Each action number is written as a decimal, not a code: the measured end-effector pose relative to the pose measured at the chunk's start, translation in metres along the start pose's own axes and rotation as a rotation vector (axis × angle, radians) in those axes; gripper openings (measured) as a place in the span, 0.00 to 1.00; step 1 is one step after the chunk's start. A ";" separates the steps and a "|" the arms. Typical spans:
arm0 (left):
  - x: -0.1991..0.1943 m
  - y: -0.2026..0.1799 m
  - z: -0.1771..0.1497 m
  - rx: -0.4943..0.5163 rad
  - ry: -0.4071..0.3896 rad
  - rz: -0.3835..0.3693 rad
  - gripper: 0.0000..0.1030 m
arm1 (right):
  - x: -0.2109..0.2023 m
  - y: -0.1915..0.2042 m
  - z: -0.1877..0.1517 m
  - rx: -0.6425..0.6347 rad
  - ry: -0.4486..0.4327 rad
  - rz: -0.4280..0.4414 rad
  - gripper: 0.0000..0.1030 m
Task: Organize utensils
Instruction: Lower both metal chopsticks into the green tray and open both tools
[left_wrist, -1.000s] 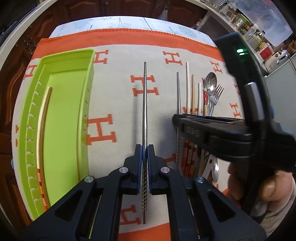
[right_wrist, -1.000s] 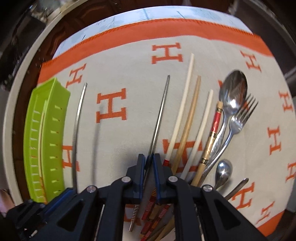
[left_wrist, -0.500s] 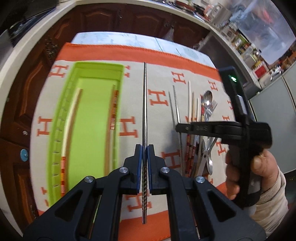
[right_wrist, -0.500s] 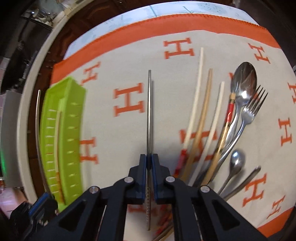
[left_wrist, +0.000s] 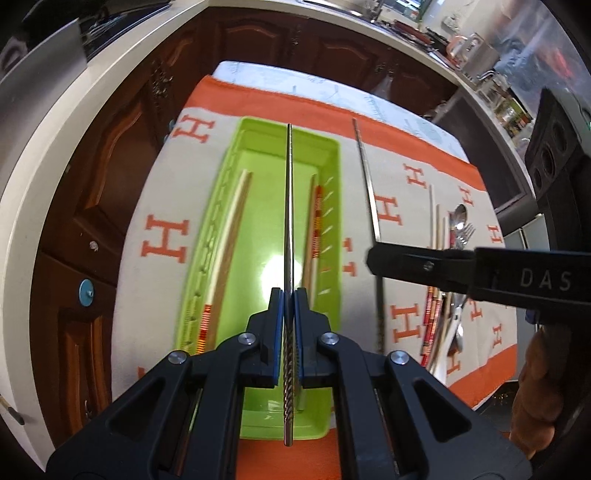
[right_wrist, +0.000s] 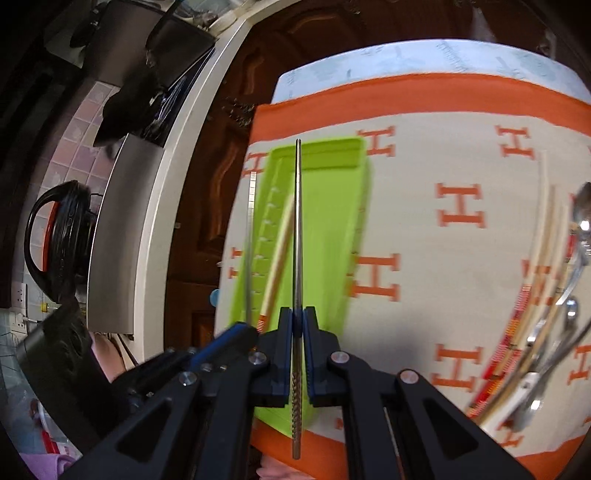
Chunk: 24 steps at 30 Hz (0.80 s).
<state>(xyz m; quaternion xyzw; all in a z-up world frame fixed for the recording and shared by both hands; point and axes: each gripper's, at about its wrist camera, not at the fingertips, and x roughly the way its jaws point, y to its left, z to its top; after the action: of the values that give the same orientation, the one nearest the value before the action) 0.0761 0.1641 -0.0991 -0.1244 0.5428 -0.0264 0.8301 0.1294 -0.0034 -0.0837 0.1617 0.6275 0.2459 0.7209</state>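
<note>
The left hand-held gripper (left_wrist: 290, 295) is clamping a metal chopstick (left_wrist: 289, 206) between its blue-padded fingers (left_wrist: 277, 306), the twisted grip end sticking back past the pads toward 6 o'clock and the smooth shaft pointing to 12 o'clock over the green tray (left_wrist: 258, 136). The tray is lying on an orange-bordered cloth with H marks (left_wrist: 166, 240) spread over the worktop (left_wrist: 266, 79). Inside the tray, one wooden chopstick (left_wrist: 229, 236) is lying along the wall at 9 o'clock and another wooden chopstick with a red banded end (left_wrist: 316, 218) is lying along the wall at 3 o'clock. The right hand-held gripper (right_wrist: 298, 321) is pinching a second metal chopstick (right_wrist: 297, 229) in the same manner, its tip reaching toward the tray's far rim in the right wrist view; in the left wrist view this gripper is entering from 3 o'clock with its chopstick held just beside the tray's outer wall. At 3 o'clock on the cloth, well apart from the tray, the remaining utensils (left_wrist: 448, 258) are lying in a loose cluster: pale chopsticks (right_wrist: 541, 236), a spoon (right_wrist: 581, 210) and a fork (left_wrist: 466, 232). A person's hand (left_wrist: 535, 387) is gripping the right handle at 4 o'clock
</note>
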 end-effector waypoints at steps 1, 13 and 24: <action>0.003 0.001 0.000 -0.005 0.003 0.006 0.03 | 0.006 0.003 0.001 0.002 0.004 0.004 0.05; 0.015 0.013 0.001 -0.021 0.025 0.025 0.34 | 0.030 -0.002 0.012 0.047 -0.013 -0.049 0.07; -0.005 -0.013 0.004 0.021 -0.034 0.039 0.39 | -0.010 -0.001 -0.006 -0.010 -0.109 -0.053 0.07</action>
<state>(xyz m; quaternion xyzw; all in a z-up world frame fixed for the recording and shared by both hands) 0.0787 0.1533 -0.0897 -0.1053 0.5306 -0.0139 0.8410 0.1229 -0.0105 -0.0772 0.1548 0.5900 0.2206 0.7611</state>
